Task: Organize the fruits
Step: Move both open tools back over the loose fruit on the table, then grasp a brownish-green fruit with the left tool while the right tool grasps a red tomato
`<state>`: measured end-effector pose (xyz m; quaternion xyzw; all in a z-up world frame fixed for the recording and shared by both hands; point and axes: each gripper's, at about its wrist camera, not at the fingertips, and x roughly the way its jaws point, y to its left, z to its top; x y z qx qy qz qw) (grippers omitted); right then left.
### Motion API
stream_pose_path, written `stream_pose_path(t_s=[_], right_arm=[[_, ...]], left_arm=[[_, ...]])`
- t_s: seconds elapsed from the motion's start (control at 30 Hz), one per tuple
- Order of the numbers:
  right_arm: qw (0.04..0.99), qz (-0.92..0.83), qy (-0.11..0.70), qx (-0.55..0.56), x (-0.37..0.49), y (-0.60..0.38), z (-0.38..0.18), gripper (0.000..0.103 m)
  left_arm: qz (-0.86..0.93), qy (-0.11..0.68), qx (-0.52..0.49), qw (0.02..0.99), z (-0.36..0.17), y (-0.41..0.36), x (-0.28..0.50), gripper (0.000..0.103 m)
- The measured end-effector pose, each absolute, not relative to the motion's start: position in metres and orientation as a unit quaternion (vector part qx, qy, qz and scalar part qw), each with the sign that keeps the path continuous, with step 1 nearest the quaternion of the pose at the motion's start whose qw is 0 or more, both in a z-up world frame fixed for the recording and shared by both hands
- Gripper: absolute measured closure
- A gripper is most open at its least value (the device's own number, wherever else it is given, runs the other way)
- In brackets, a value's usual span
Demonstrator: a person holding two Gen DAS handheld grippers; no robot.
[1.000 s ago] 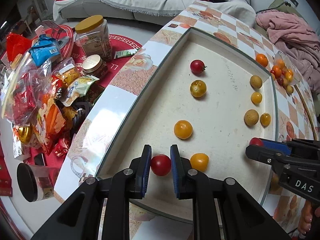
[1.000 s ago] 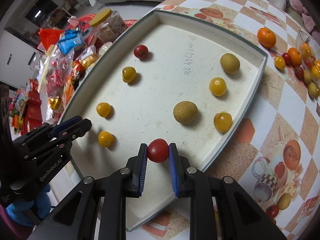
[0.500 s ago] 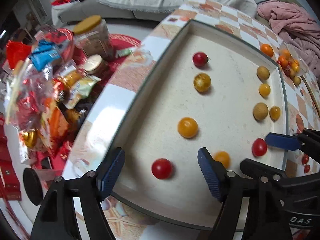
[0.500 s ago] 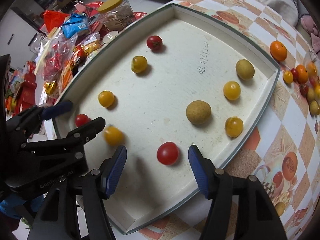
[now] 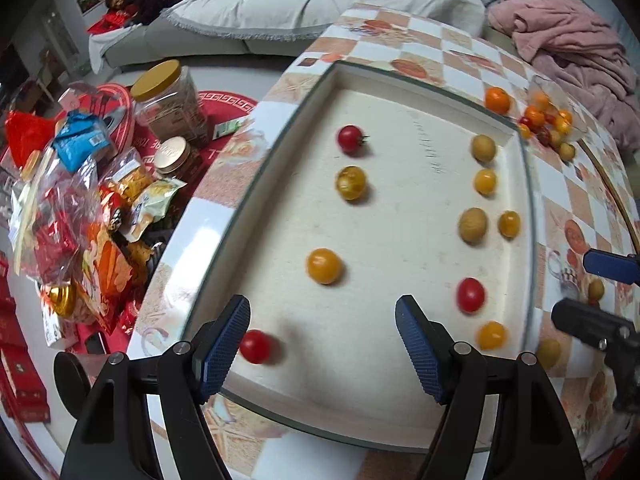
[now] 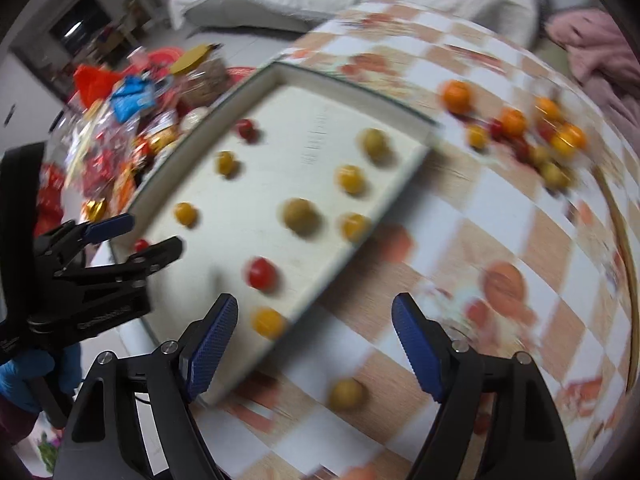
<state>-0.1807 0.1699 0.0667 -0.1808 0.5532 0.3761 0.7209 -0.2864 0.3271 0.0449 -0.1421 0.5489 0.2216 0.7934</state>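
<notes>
White and shallow, the tray (image 5: 524, 208) already holds two rough columns of small fruits: red and yellow ones along its left side, brownish, yellow and red ones along its right. Just inside its near left corner lies a red tomato (image 5: 256, 346), beside the left gripper (image 5: 322, 344), whose jaws stand wide apart and empty. Beyond the tray's far right corner a loose fruit pile (image 6: 532, 136) waits unsorted. The right gripper (image 6: 314, 346), also spread and empty, hovers off the tray's right edge, near one stray brown fruit (image 6: 346, 394).
</notes>
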Motion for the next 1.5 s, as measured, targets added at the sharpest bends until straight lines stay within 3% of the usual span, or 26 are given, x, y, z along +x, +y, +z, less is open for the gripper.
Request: stream_pose_path(t_s=[0.47, 0.97, 1.13, 1.23, 1.27, 1.33, 1.4, 1.47, 1.5], right_arm=[[0.752, 0.238, 0.600, -0.133, -0.133, 0.024, 0.048, 0.021], [0.741, 0.250, 0.608, -0.136, -0.137, -0.006, 0.027, 0.021], [0.736, 0.261, 0.607, -0.147, -0.137, 0.004, 0.022, 0.027], [0.734, 0.257, 0.607, -0.163, -0.139, 0.011, 0.019, 0.038], [0.736, 0.257, 0.604, -0.168, -0.139, 0.013, 0.019, 0.041], [0.735, 0.259, 0.600, -0.180, -0.141, 0.018, 0.019, 0.052], [0.736, 0.261, 0.596, -0.189, -0.142, 0.022, 0.019, 0.068], [0.734, 0.266, 0.599, -0.180, -0.142, 0.022, 0.020, 0.077], [0.733, 0.267, 0.602, -0.172, -0.141, 0.021, 0.020, 0.078]], left_arm=[[0.091, 0.540, -0.083, 0.832, 0.075, 0.205, -0.255, 0.027], [0.054, 0.588, -0.028, 0.807, 0.025, 0.142, -0.227, 0.027], [0.059, 0.604, -0.026, 0.794, 0.012, 0.141, -0.226, 0.027], [0.062, 0.608, -0.028, 0.791, 0.009, 0.139, -0.227, 0.028], [0.064, 0.609, -0.029, 0.790, 0.009, 0.139, -0.228, 0.037], [0.066, 0.609, -0.034, 0.790, 0.009, 0.139, -0.228, 0.040], [0.062, 0.606, -0.038, 0.792, 0.011, 0.138, -0.228, 0.052], [0.056, 0.604, -0.038, 0.794, 0.012, 0.137, -0.227, 0.072], [0.052, 0.604, -0.042, 0.794, 0.013, 0.137, -0.227, 0.077]])
